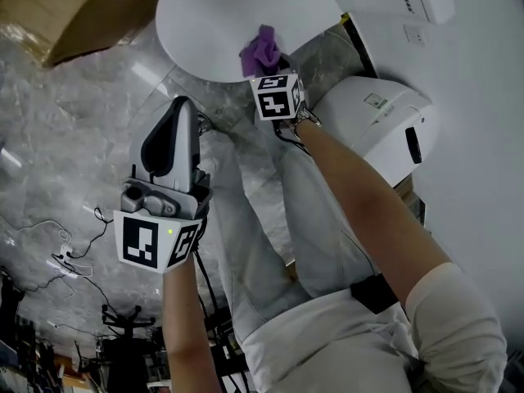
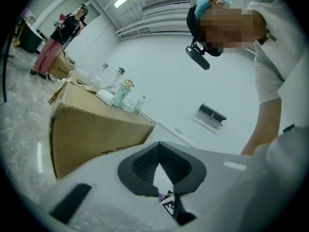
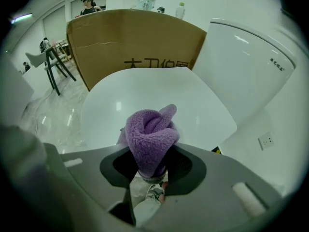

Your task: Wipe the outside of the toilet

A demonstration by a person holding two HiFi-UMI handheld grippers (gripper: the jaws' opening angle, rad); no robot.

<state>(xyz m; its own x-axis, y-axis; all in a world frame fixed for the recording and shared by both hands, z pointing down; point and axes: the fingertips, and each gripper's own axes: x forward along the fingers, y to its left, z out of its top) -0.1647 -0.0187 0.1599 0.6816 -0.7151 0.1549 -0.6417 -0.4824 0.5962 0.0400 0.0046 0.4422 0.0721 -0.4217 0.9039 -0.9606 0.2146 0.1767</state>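
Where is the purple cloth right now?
The purple cloth is top centre in the head view, pinched in the right gripper, at the near edge of the white toilet lid.

Right gripper [image 3: 153, 170] jaws clamped on bunched purple cloth [image 3: 150, 139], white toilet lid [image 3: 154, 103] beyond, cardboard box [image 3: 133, 42] behind

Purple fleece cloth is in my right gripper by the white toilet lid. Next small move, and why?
Probably ease the right gripper forward until the purple fleece cloth presses on the white toilet lid, then start a stroke. Its jaws clamp the cloth at the lid's edge, but contact isn't clear.
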